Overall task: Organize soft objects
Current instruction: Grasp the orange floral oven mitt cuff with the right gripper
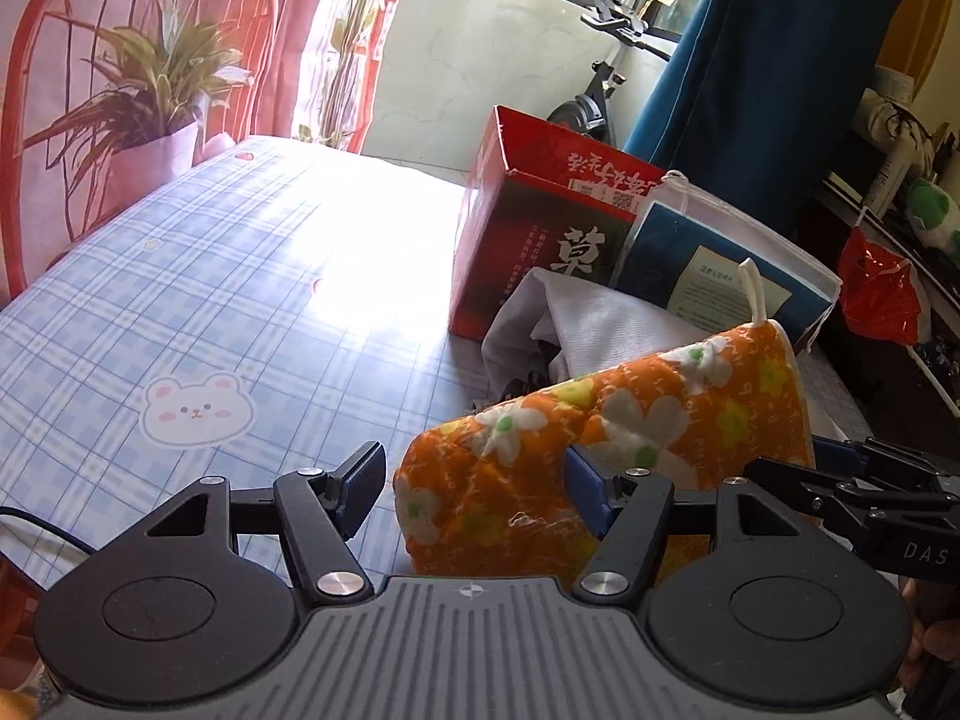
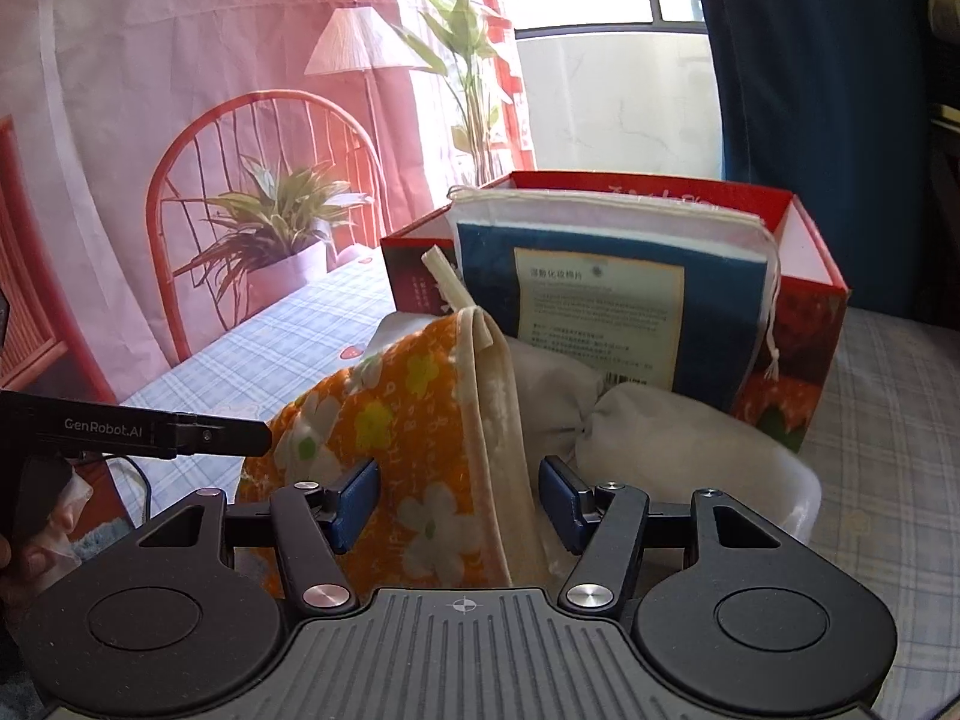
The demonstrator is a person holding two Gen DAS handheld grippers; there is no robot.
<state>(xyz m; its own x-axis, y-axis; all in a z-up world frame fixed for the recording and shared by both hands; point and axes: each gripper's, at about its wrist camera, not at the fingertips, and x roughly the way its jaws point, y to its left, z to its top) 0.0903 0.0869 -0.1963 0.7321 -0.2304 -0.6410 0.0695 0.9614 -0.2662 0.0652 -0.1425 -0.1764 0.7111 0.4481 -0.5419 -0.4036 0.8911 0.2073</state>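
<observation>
An orange floral oven mitt (image 1: pixel 630 414) (image 2: pixel 384 408) with a cream hem and hanging loop stands on edge above the plaid tablecloth. My right gripper (image 2: pixel 459 498) is shut on its cuff end, pads pressing both sides; in the left wrist view it (image 1: pixel 840 480) sits at the mitt's right edge. My left gripper (image 1: pixel 474 489) is open around the mitt's rounded tip, with a gap showing at its left pad. In the right wrist view, one black finger of the left gripper (image 2: pixel 180 435) reaches the mitt from the left.
Behind the mitt lie soft white cloth bags (image 1: pixel 600 318) (image 2: pixel 672 426). A blue pack in a white drawstring pouch (image 1: pixel 690 264) (image 2: pixel 600 312) leans on an open red box (image 1: pixel 522 222) (image 2: pixel 804 312). The blue plaid tablecloth (image 1: pixel 210 300) stretches left to a printed backdrop.
</observation>
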